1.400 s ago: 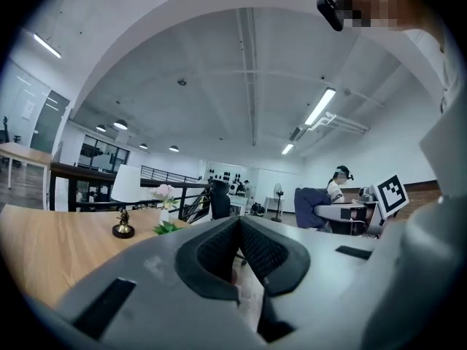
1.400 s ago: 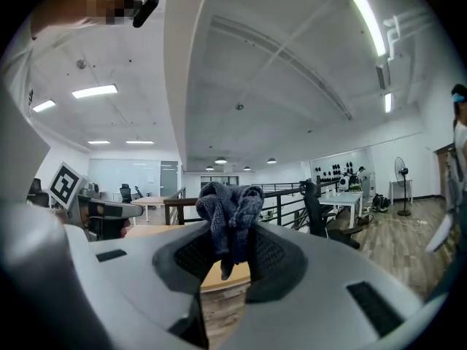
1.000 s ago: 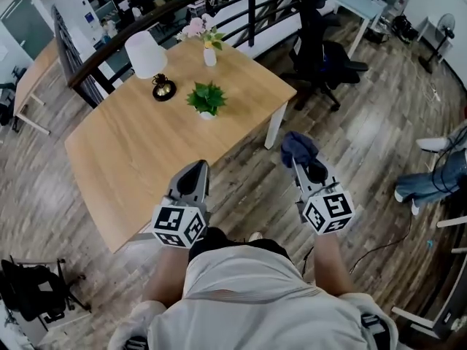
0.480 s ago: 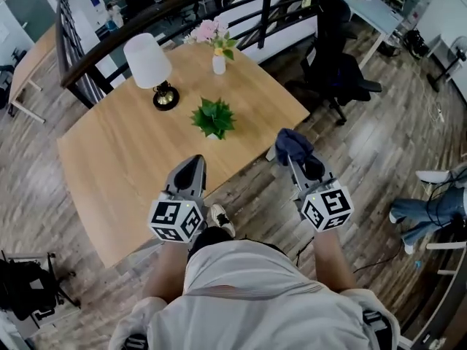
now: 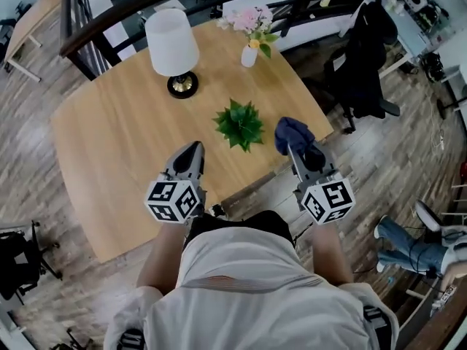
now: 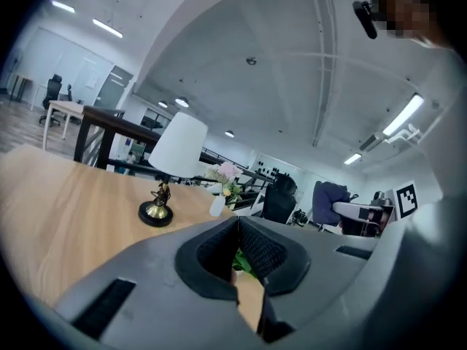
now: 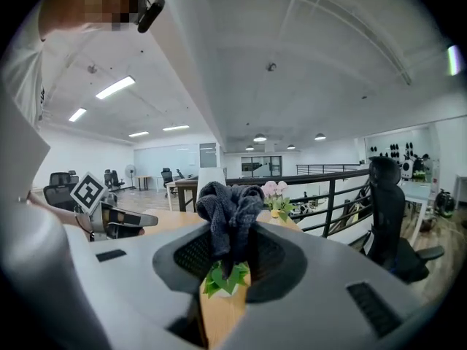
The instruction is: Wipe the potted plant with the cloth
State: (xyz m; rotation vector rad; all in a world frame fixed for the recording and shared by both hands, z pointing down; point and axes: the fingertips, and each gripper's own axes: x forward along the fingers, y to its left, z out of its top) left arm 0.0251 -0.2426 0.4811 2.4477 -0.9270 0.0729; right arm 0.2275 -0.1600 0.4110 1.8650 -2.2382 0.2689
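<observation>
A small green potted plant [image 5: 240, 123] stands on the wooden table [image 5: 124, 144], near its front edge; it shows as leaves [image 7: 222, 278] behind the jaws in the right gripper view. My right gripper [image 5: 295, 146] is shut on a dark blue-grey cloth [image 5: 291, 133], which bunches up above the jaws [image 7: 228, 217]; it hovers over the table's right edge, just right of the plant. My left gripper [image 5: 191, 154] is shut and holds nothing, over the table left of the plant. In the left gripper view only a sliver of the plant [image 6: 244, 262] shows past the jaws.
A white-shaded lamp [image 5: 173, 48] on a brass base and a white vase of pink flowers [image 5: 250, 39] stand further back on the table. A dark railing [image 5: 146, 2] runs behind it. An office chair with a dark jacket [image 5: 365, 49] stands at the right.
Both grippers have come forward from over the floor to over the table's front edge, the right one carrying the cloth. The plant is now between and just ahead of them.
</observation>
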